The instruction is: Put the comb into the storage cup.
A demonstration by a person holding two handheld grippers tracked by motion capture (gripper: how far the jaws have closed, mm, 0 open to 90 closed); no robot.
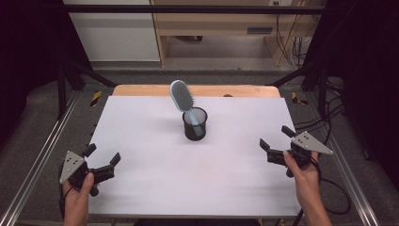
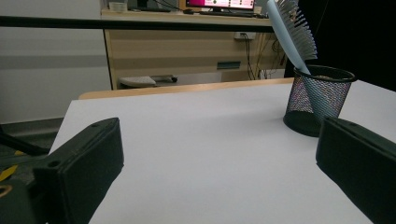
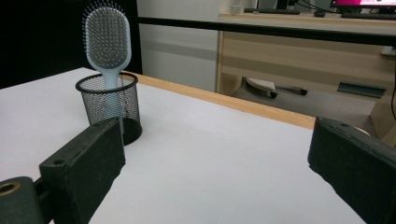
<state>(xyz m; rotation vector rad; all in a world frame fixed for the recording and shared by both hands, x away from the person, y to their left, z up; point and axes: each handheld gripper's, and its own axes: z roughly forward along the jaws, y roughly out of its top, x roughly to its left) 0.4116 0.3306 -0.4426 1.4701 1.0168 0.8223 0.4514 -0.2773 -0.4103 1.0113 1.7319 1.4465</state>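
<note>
The pen cup (image 1: 195,124) is black wire mesh, looks like matt metal. The hairbrush (image 1: 183,97) standing in it is smooth pale-blue plastic with thin bristles. The counter (image 1: 188,174) has a flat, matt white top with a bare wood edge at the back. Both grippers' jaws look like dull black plastic, slightly rough.

Pale blue hairbrush (image 1: 182,95); black mesh cup (image 1: 195,124); white table (image 1: 188,179); black tongs (image 1: 102,157).
</note>
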